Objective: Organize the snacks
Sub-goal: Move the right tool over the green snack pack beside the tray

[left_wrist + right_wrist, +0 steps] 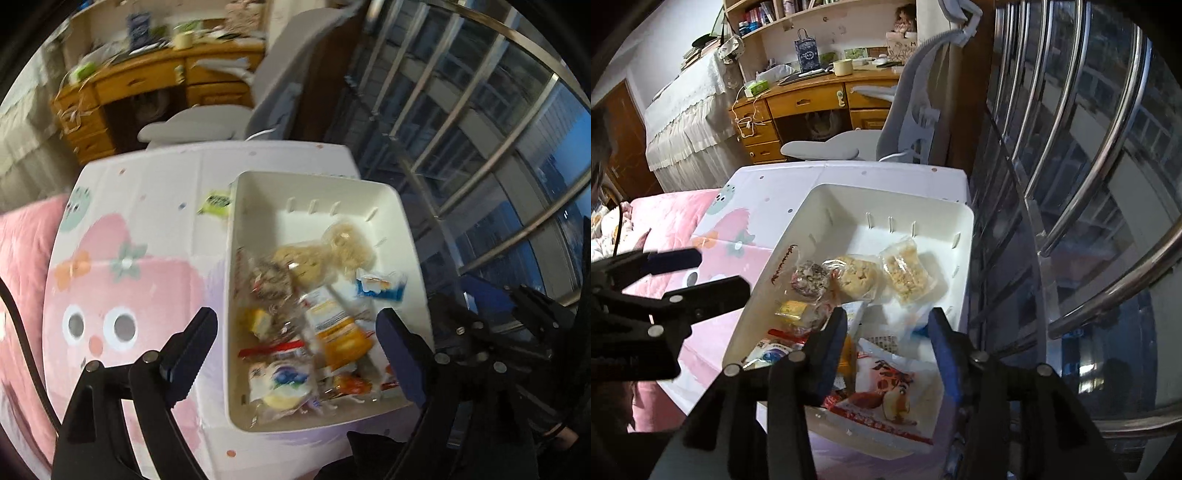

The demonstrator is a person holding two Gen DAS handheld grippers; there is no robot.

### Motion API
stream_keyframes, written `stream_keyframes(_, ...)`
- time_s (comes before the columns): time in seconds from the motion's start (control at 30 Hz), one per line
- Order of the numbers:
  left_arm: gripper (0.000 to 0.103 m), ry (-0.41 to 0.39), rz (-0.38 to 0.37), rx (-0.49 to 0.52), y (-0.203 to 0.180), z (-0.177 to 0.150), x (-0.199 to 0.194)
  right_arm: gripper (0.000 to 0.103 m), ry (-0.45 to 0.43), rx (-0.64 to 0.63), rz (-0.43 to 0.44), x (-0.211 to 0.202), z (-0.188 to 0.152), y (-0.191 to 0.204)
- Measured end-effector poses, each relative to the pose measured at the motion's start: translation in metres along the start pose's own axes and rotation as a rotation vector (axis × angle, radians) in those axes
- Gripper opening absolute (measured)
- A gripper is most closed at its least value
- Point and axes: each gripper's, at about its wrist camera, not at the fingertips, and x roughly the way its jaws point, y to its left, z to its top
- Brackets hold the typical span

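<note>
Both my hand-held grippers, left [295, 339] and right [888, 343], hang open and empty over the white bin [966, 236] of snacks at the bench's window-side edge, so a careless push could shove it off toward the railing [1082, 206].

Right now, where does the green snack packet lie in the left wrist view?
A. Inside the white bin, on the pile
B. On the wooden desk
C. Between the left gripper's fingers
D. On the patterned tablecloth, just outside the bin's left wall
D: the green snack packet lies on the patterned tablecloth, just outside the left wall of the white bin, while the other snacks sit inside the bin.
</note>
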Motion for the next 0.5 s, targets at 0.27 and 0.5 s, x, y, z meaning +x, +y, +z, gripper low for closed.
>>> stream_keyframes(0.27,0.087,0.004,0.093,-0.13,0.071,-0.03,-0.01,0.056,0.026,-0.036,0.038,0.012,0.016,0.018)
stream_keyframes(0.5,0.087,-0.051,0.177,-0.25,0.154,-0.064,-0.022,0.061,0.047,-0.134,0.055,0.031,0.041,0.057)
